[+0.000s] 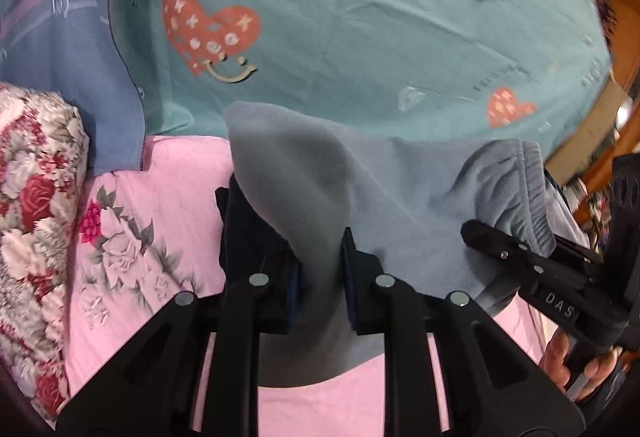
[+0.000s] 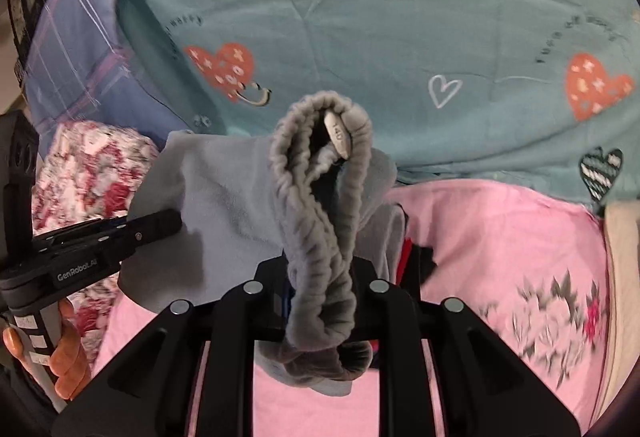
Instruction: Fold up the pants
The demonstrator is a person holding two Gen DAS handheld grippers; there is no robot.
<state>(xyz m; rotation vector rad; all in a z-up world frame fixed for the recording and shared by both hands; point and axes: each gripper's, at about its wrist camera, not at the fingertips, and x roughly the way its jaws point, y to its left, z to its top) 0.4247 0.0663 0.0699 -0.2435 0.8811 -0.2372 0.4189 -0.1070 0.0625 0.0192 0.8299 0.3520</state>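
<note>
Both grippers' fingers point(image 1: 320, 261) point(image 2: 320, 277) apparently pinching pants point(image 1: 400, 205) edges.

Ahead of my claws, the teal sheet point(image 2: 360, 17) in the upper half of the frame lies flat and open. At the left edge the floral pillow point(image 1: 36, 197) blocks my way. The pink sheet point(image 2: 500, 237) at lower right gives free room.
</note>
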